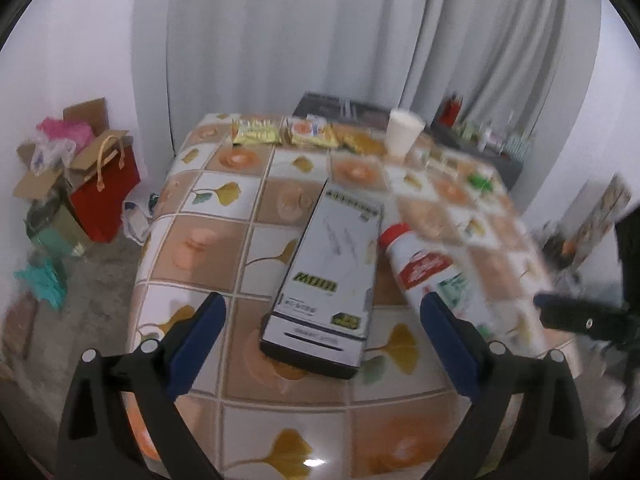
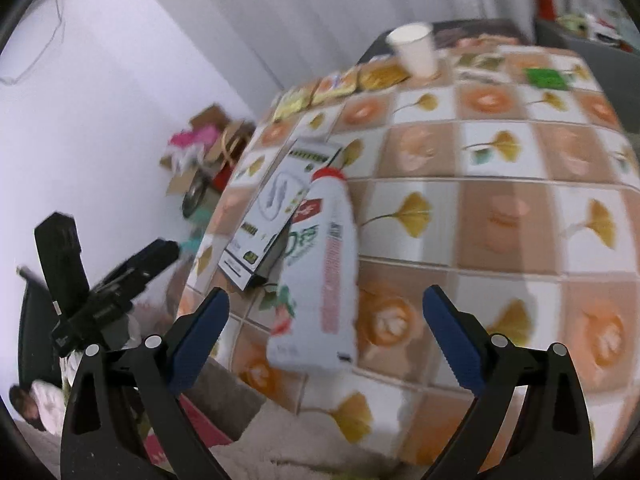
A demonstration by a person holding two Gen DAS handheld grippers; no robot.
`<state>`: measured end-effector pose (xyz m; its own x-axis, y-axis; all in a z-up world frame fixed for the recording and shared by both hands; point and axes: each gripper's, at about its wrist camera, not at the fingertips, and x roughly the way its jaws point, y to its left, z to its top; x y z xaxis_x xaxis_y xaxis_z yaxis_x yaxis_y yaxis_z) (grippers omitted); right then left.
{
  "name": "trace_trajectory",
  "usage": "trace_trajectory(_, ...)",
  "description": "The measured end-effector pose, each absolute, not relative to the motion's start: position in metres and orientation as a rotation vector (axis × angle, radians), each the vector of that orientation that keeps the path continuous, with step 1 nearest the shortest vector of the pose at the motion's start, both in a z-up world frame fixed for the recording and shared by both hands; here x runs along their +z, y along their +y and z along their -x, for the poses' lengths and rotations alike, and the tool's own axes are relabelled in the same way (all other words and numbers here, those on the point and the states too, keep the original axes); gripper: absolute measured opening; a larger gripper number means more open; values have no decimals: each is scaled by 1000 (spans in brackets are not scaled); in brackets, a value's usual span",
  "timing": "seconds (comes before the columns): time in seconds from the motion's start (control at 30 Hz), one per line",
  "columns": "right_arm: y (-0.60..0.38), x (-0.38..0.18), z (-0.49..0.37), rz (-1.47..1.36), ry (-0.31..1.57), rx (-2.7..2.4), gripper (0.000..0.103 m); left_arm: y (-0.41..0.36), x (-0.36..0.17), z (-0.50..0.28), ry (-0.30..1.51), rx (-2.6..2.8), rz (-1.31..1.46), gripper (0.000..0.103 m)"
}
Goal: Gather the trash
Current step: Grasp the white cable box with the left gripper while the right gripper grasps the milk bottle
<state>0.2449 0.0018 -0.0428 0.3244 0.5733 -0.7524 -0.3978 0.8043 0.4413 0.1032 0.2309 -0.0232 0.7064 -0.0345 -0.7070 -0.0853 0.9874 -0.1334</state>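
Bottle (image 2: 320, 276) and box (image 1: 326, 276) on ginkgo-tiled table (image 1: 208, 248); grey curtain (image 1: 320, 32) behind

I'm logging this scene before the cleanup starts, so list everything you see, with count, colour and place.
Table: one, tiled cloth in orange, white and brown with ginkgo leaves.
Box: one, white and black, flat at table centre.
Bottle: one, white with red cap, lying right of the box.
Paper cup: one, white, upright at far edge.
Snack packets: several, yellow, along far edge.
Green packet: one, far right of table.
Red bag: one, on floor by the left wall.
Cardboard boxes: a few, brown, beside the bag.
Curtain: white, behind the table.
Left tongs: open, over the box.
Right tongs: open, around the bottle's base.
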Motion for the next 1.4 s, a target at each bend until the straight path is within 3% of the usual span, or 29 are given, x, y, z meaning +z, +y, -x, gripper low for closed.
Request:
trace_trajectory(0.23,43,-65,-267,-71,1165,628,83,240,-46,-123,870,51,221,96)
trace_trajectory(0.5,52,-81,-279,-65,1242,617,58,241,-55,-127,888,55,218,96)
trace_trajectory(1.4,-76,-81,-255,-273,1197,391,57,210,-65,-198,968,-62,51,96)
